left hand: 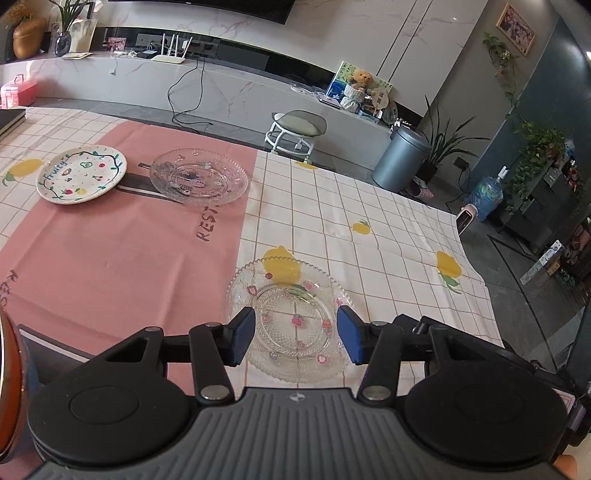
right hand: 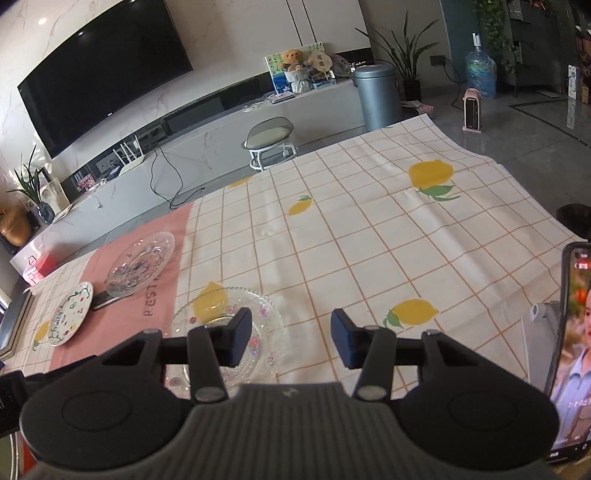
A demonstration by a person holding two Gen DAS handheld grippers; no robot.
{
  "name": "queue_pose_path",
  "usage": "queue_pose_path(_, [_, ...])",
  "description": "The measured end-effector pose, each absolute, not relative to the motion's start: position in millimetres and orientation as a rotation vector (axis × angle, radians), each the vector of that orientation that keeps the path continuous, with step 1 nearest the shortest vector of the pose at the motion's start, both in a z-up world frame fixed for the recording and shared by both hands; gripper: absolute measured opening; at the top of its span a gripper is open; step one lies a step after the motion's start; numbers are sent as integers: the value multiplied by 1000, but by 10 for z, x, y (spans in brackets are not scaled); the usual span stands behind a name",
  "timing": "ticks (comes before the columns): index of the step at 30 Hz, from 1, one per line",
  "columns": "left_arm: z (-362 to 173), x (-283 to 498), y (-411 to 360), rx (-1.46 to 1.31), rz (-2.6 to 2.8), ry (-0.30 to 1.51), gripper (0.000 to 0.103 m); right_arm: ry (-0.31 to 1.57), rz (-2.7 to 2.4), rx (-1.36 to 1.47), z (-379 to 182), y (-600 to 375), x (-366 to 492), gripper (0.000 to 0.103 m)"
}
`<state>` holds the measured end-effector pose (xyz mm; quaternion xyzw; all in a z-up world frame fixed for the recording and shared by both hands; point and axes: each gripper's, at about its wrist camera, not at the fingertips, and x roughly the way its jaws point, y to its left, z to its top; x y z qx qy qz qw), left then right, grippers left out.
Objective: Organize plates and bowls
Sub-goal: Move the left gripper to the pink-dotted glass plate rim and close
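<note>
A clear glass plate [left hand: 290,319] with small flower prints lies flat on the lemon-checked cloth of the counter [left hand: 388,229], right under the left gripper [left hand: 295,338], whose blue-padded fingers [left hand: 242,341] are spread wide and grip nothing. Farther off on the pink mat [left hand: 122,251], a second glass plate [left hand: 199,177] sits beside a painted white plate [left hand: 81,174]. In the right wrist view, the right gripper [right hand: 290,338] hovers with fingers [right hand: 341,341] likewise spread and empty, the near glass plate [right hand: 225,332] below its left finger, a phone [right hand: 570,350] upright at the right edge.

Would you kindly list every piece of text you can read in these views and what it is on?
"fruity": painted on the white plate.
"REST": printed on the pink cloth; the rest of the word is unclear.
Phone screen: captions too small to read.
Framed picture: too blurred to read.
</note>
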<state>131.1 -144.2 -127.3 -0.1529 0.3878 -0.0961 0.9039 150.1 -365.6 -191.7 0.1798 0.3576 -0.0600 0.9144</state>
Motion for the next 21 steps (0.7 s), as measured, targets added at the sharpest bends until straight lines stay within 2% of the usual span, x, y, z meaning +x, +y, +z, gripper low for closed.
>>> queue_pose_path(2, [-1346,1377,-1473,-323,-191,801,59,763,-122,377,-1991,-3694,1600,43])
queue_pose_path(14, [-1714,1679,-1454,-412,-122,850,59,826,-111,399,-2189,-3941,2046,41])
queue_pose_path(17, [-1774,1709,-1421,-428,-103,853,59,843,-98,429,-2240,-3993,2112,34])
queue_pose_path(21, [-1822,1781,-1373,-445,-79,851,59,857,-78,443,-2289,-3980,2136,34])
